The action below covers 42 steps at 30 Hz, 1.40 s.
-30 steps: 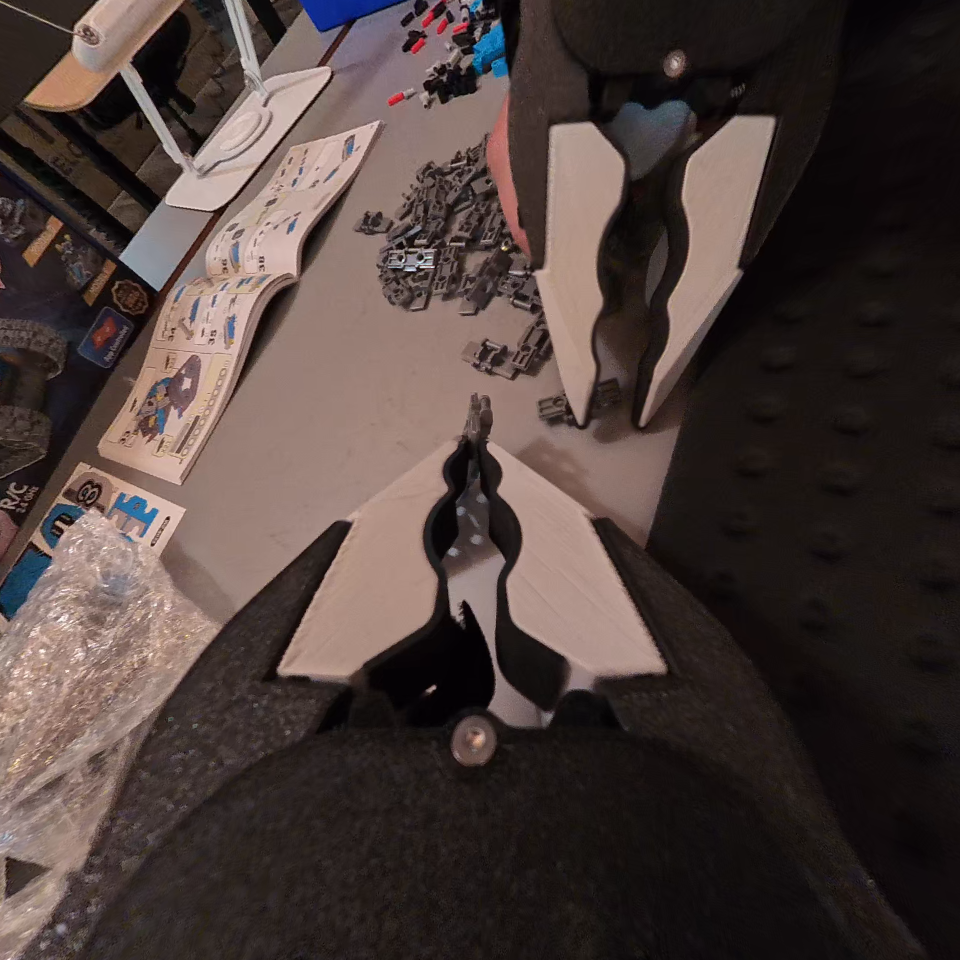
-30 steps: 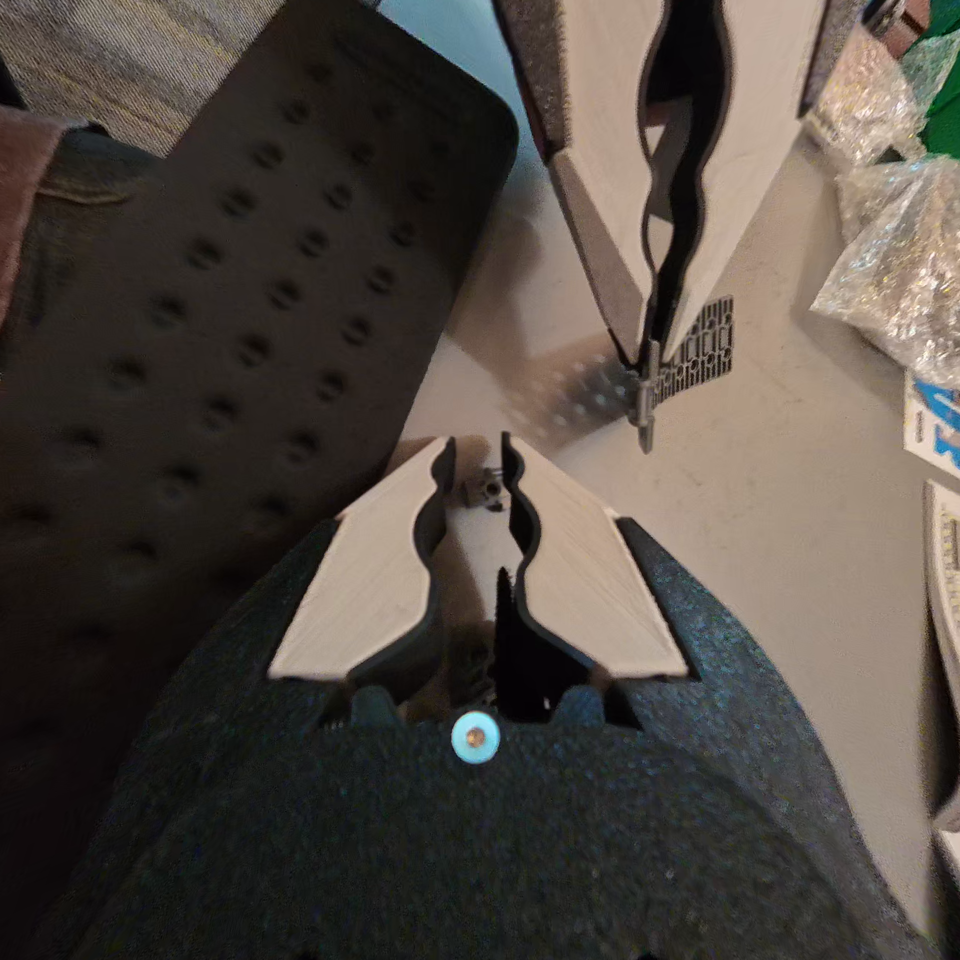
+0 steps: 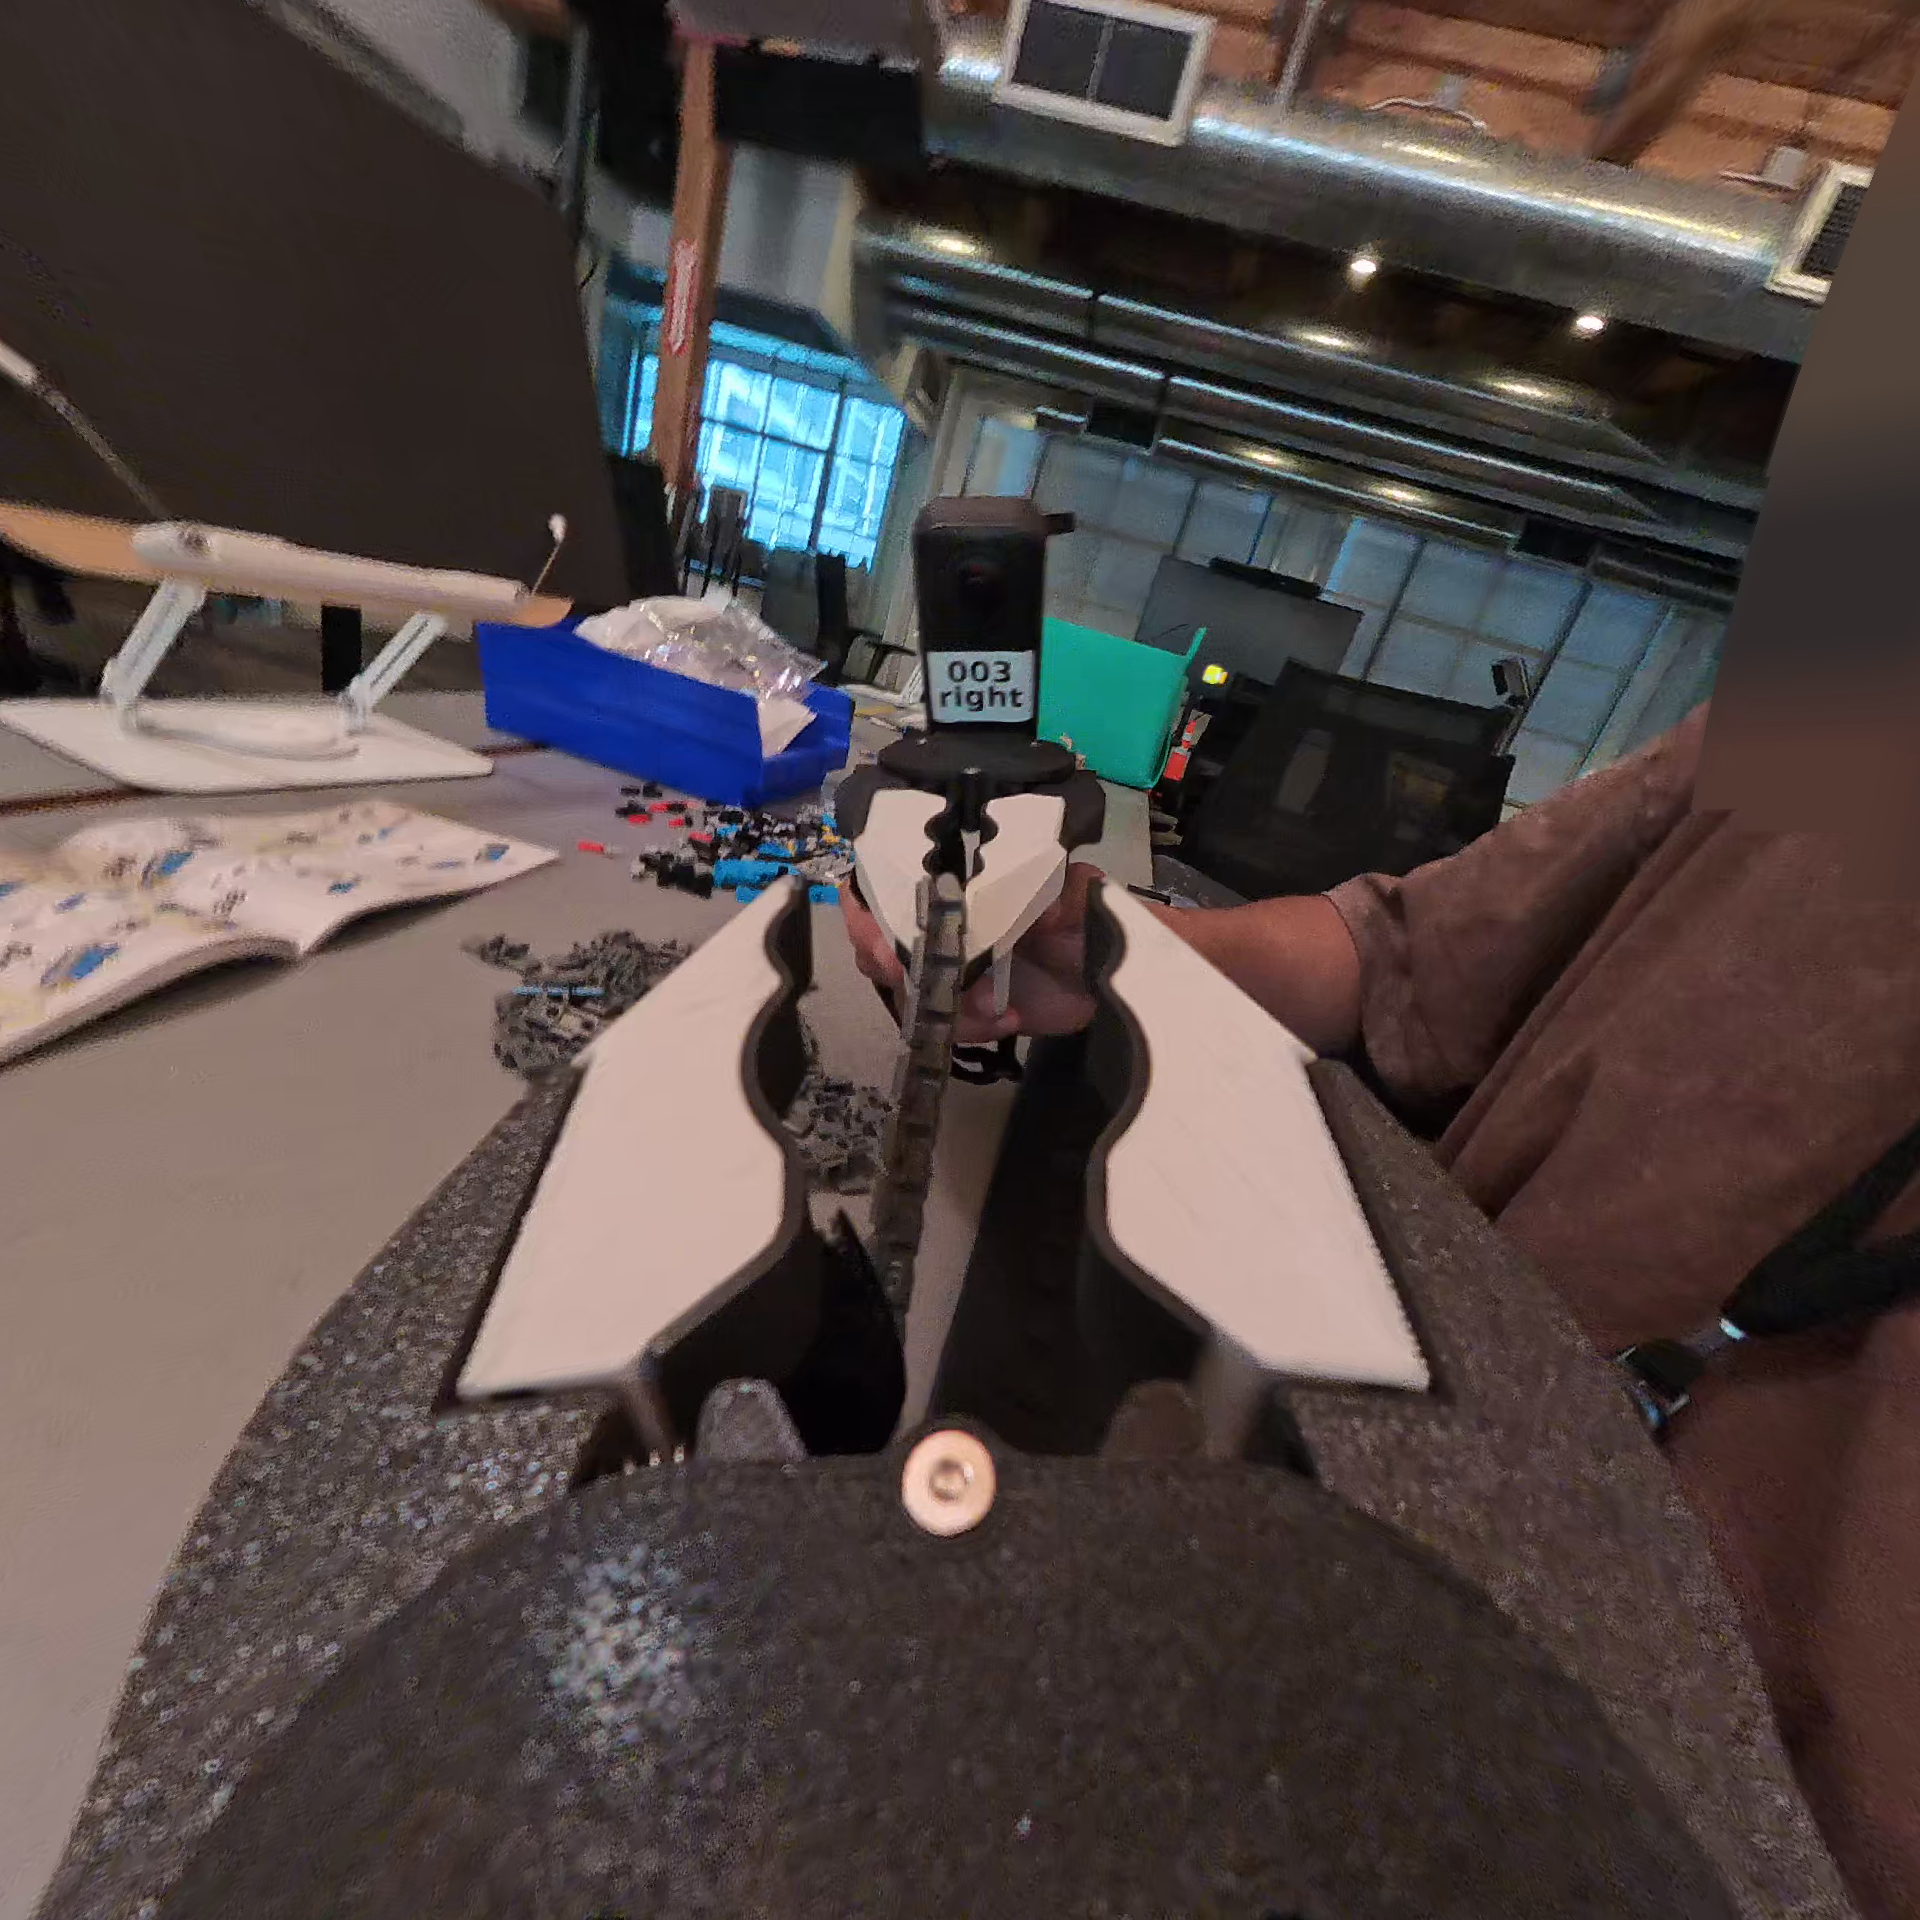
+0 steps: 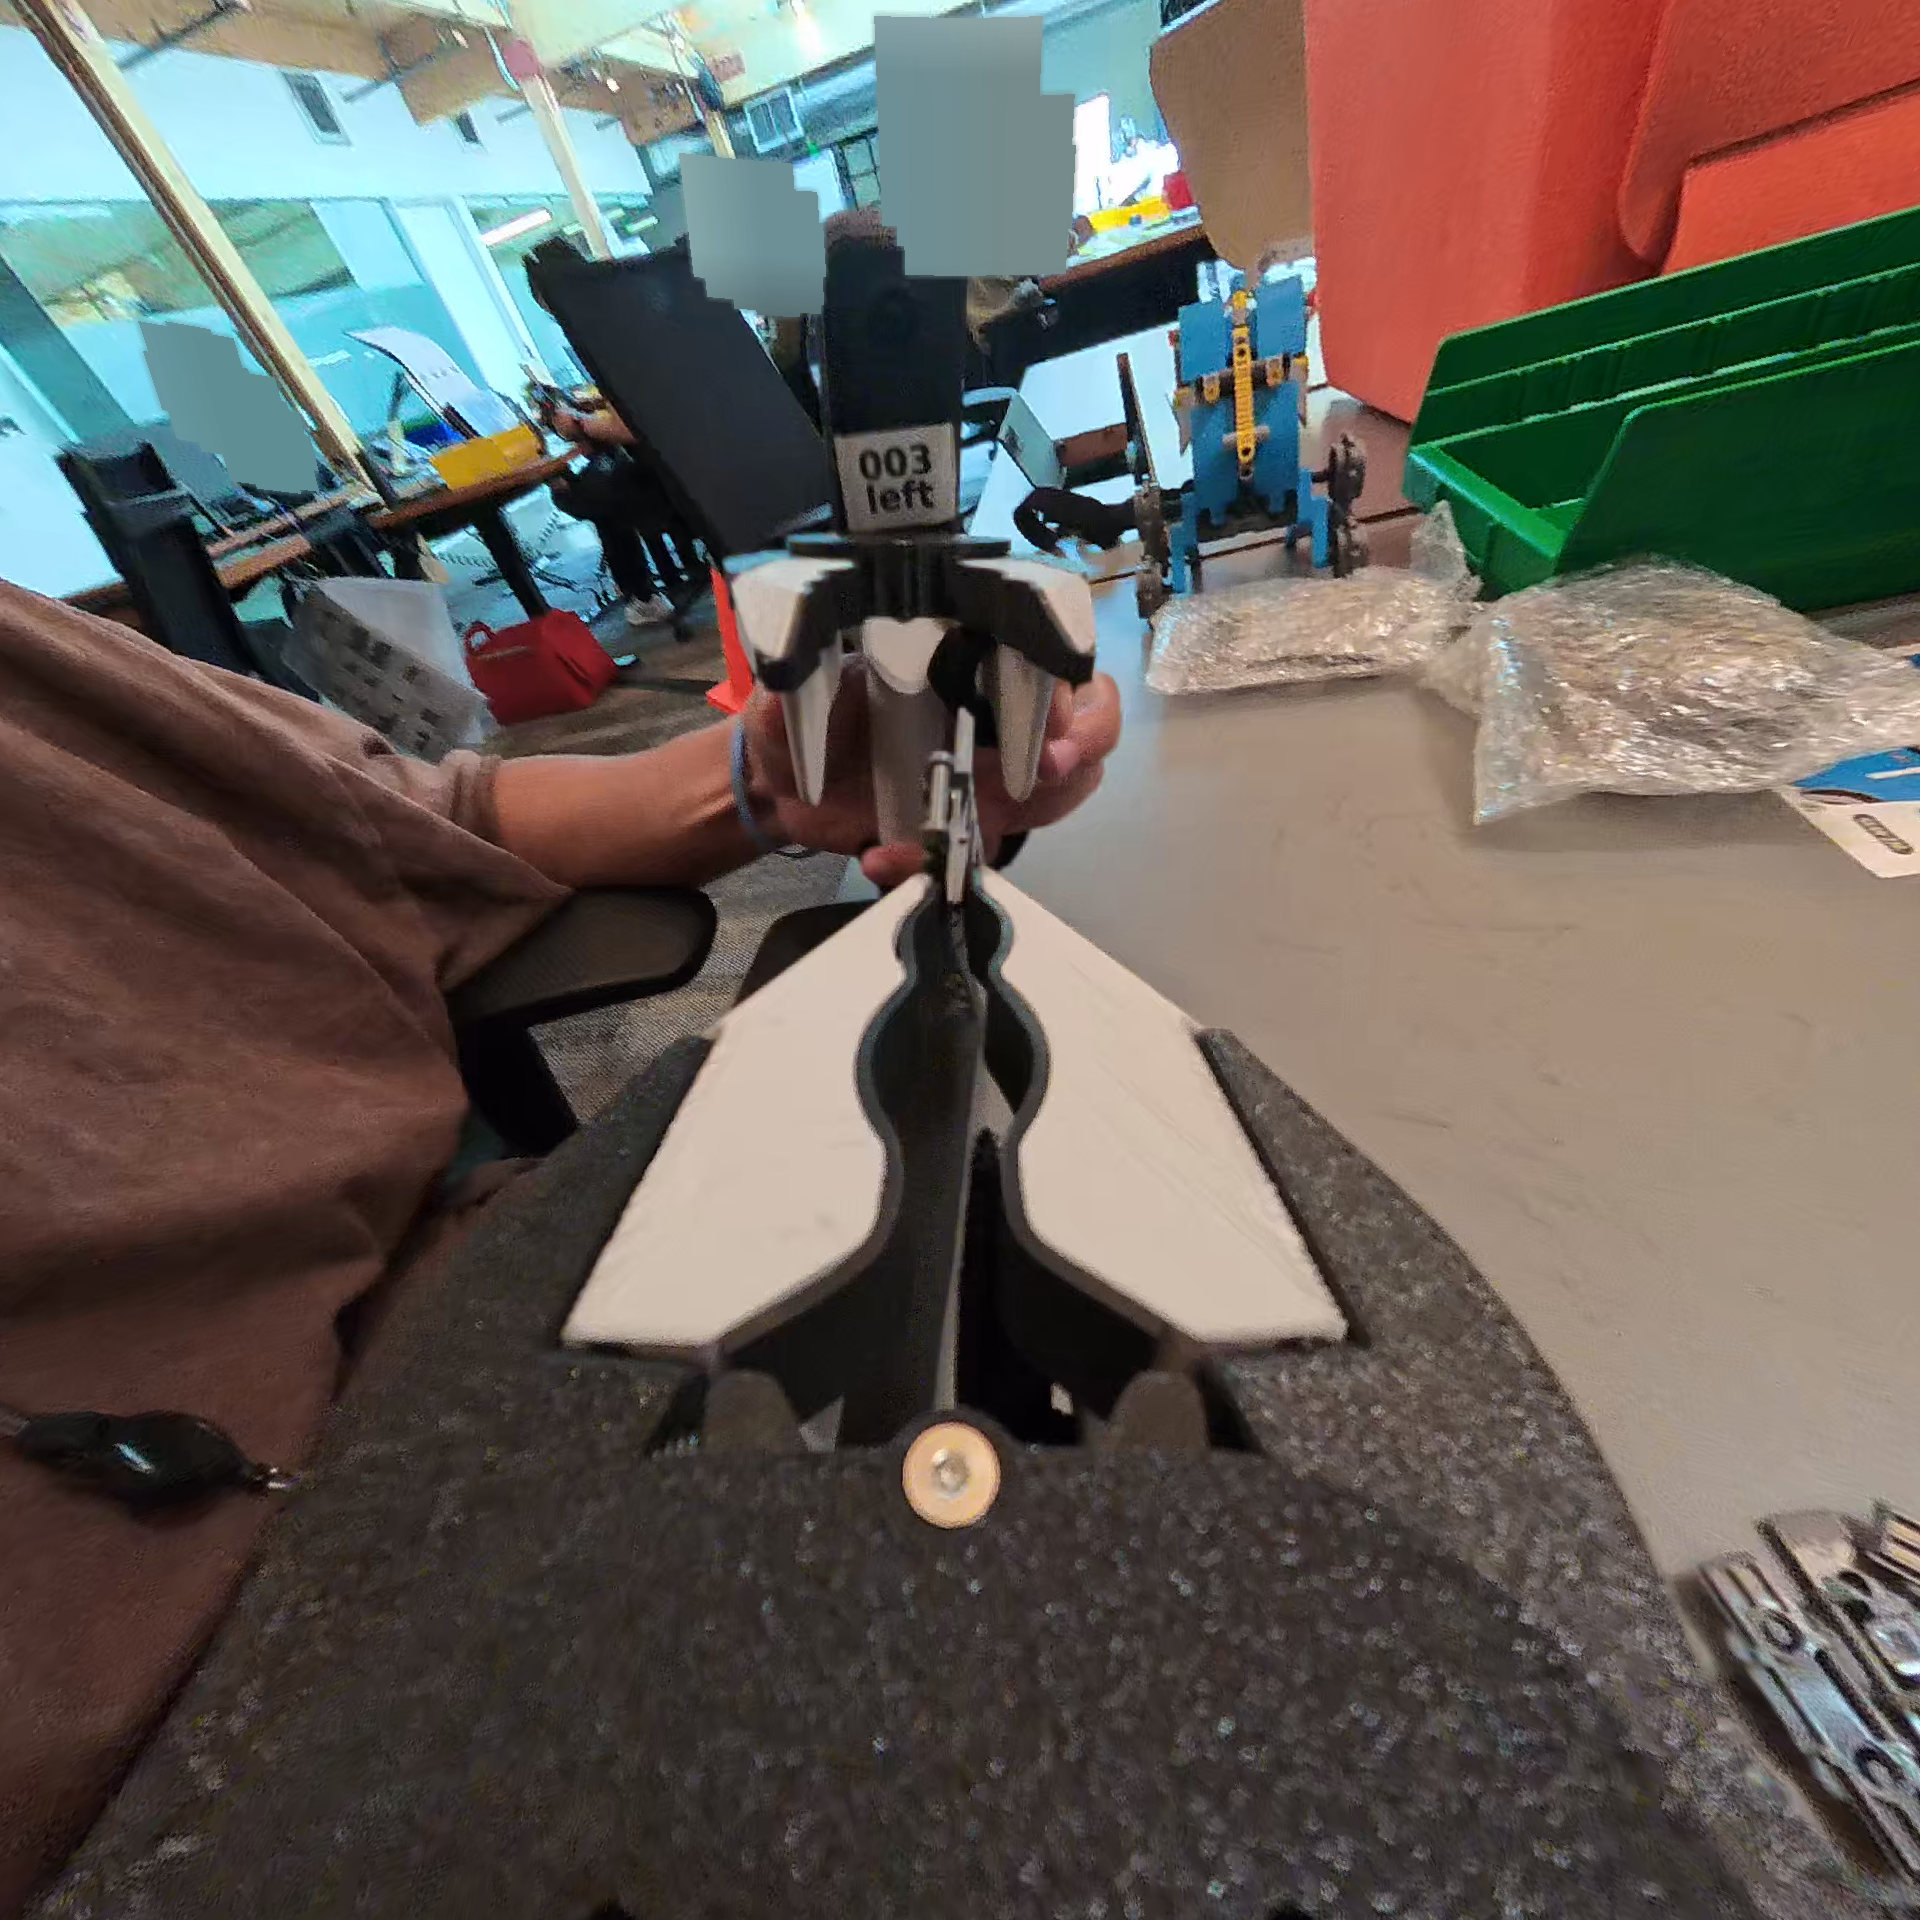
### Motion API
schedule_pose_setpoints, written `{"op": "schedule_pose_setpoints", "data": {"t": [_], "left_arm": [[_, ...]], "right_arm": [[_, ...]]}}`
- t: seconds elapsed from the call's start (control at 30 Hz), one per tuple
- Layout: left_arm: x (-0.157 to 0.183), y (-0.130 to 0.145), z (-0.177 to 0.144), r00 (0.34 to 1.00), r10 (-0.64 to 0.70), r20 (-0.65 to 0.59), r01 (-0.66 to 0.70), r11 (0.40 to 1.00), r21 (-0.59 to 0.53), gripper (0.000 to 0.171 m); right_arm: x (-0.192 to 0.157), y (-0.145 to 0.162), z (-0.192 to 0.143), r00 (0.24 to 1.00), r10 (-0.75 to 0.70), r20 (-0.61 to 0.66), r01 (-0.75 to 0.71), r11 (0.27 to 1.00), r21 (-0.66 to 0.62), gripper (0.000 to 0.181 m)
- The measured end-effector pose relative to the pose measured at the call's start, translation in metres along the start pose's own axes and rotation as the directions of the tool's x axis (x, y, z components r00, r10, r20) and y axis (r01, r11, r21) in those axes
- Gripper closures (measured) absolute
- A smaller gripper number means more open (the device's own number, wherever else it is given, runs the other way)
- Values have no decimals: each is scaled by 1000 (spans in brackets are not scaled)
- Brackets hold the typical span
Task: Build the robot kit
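A thin grey strip of linked track pieces (image 3: pixel 920 1091) hangs in the air between the two grippers, which face each other above the grey table (image 4: pixel 1455 1039). My right gripper (image 4: pixel 954 883) is shut on one end of the strip (image 4: pixel 951 810). In the left wrist view it (image 3: pixel 951 925) shows just beyond my own fingertips. My left gripper (image 3: pixel 945 899) is open wide. The strip runs down the gap between its fingers (image 3: pixel 665 1122) without visibly touching them. In the right wrist view the left gripper (image 4: pixel 914 769) is held in a hand right behind the strip.
On the table lie an open instruction booklet (image 3: pixel 208 914), a pile of grey pieces (image 3: pixel 582 997), small coloured pieces (image 3: pixel 727 842), a blue bin (image 3: pixel 644 717) and a white stand (image 3: pixel 260 727). Bagged parts (image 4: pixel 1662 686), green bins (image 4: pixel 1714 468) and a blue model (image 4: pixel 1242 436) stand opposite. Spacing between my two grippers at the tips: around 4 centimeters.
Both grippers have lifted from the table and now point at each other. The left gripper, shut on a grey piece before, has opened. The right gripper, open before, has shut on the strip.
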State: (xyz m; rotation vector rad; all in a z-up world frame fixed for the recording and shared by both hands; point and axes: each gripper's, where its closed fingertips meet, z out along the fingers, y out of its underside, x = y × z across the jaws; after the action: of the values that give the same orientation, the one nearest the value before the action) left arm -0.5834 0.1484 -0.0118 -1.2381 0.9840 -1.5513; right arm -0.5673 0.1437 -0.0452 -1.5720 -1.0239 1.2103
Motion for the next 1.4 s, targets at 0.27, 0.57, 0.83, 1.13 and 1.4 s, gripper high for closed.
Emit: {"op": "schedule_pose_setpoints", "data": {"t": [0.27, 0.57, 0.83, 1.13, 1.4], "left_arm": [[8, 10, 17, 996, -13, -88, 9, 999, -44, 147], [-18, 12, 10, 991, 107, 81, -98, 990, -99, 164], [-50, 10, -5, 824, 474, 310, -421, 879, -223, 164], [-25, 10, 0, 853, 455, 256, -420, 890, -180, 164], [-32, -3, -15, 870, 392, 299, -370, 920, -128, 164]], "right_arm": [[-13, -15, 9, 998, 30, 59, -36, 994, 103, 178], [30, 18, 2, 977, 100, -190, -121, 988, -100, 154], [30, 104, -8, 835, -20, -550, -310, 808, -501, 142], [38, 120, 5, 769, -151, -621, -343, 723, -600, 157], [37, 108, 2, 778, -17, -628, -414, 738, -533, 145]]}}
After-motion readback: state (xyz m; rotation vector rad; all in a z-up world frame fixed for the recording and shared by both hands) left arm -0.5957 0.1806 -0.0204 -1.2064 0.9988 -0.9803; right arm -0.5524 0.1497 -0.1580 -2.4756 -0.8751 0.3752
